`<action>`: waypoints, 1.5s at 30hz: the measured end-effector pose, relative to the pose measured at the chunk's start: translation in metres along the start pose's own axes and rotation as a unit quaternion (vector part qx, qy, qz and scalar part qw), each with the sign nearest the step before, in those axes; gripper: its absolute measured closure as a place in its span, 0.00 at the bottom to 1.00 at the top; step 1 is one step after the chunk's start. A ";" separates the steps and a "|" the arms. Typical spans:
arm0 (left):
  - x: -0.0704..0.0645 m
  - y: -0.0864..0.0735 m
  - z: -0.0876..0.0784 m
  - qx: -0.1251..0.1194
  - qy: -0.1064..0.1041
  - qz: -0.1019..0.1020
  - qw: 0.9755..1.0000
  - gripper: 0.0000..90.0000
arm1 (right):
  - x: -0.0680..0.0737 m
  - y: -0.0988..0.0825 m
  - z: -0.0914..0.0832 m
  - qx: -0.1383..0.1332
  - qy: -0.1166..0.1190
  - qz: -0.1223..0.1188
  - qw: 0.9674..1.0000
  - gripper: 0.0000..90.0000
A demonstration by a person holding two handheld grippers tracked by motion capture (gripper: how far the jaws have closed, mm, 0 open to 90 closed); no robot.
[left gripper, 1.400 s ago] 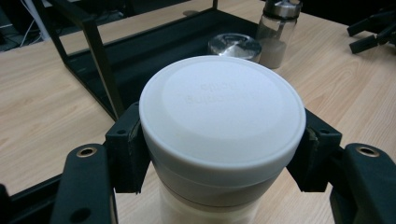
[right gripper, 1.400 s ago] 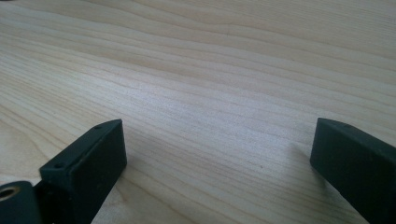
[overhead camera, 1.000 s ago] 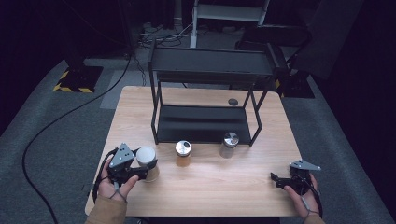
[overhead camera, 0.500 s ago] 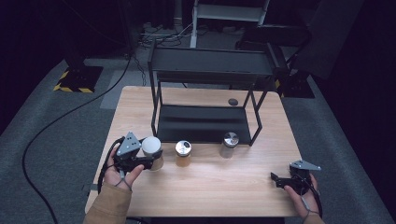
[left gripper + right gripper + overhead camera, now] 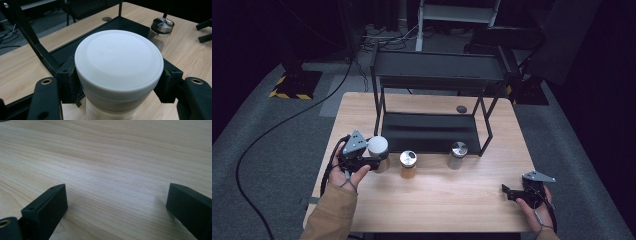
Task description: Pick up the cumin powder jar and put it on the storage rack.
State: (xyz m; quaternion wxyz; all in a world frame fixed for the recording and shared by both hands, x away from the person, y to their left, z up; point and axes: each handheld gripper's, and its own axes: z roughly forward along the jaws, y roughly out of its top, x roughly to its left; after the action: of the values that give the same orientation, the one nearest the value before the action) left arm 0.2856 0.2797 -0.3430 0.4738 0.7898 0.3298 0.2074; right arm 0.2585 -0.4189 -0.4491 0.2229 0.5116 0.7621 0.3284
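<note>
The left gripper [image 5: 371, 159] sits at the left of centre in the high view, over the front left part of the wooden table [image 5: 432, 205]. Its 2 jaws are clamped on a white-lidded jar [image 5: 378, 147], 1 jaw on each side just below the lid. In the left gripper view the jar [image 5: 119, 72] takes the middle of the frame, lid facing up, with the black pads pressed against its sides at the lower left and lower right. Whether the jar's base touches the table cannot be told.

Just right of the held jar in the high view stand 2 more jars, each upright on the table: an amber jar [image 5: 408, 164] with a metal lid, near the white one but apart from it, and a clear jar [image 5: 457, 154] with a metal lid further right. Both are in front of the black shelf rack [image 5: 432, 132], whose lower tray occupies the centre of the frame. The clear jar [image 5: 160, 31] also appears at the upper right of the left gripper view.

The right gripper [image 5: 514, 192] is at the lower right of the high view, low over the table. In the right gripper view its 2 jaws stand wide apart with only bare wood [image 5: 112, 170] between them; it holds nothing.
</note>
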 end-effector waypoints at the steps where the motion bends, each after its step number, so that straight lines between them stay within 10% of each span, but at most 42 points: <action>1: 0.001 0.002 0.001 0.000 0.001 0.000 1.000 0.37 | 0.000 0.000 0.000 0.000 0.000 0.000 1.000 0.04; 45: 0.030 0.059 0.084 0.042 0.015 -0.005 0.999 0.37 | 0.001 0.000 0.000 0.000 -0.003 0.003 1.000 0.04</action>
State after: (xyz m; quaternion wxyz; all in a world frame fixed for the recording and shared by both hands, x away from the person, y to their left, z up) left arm 0.3791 0.2303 -0.3295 0.4365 0.8040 0.3494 0.2026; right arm 0.2584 -0.4184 -0.4491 0.2242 0.5148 0.7598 0.3277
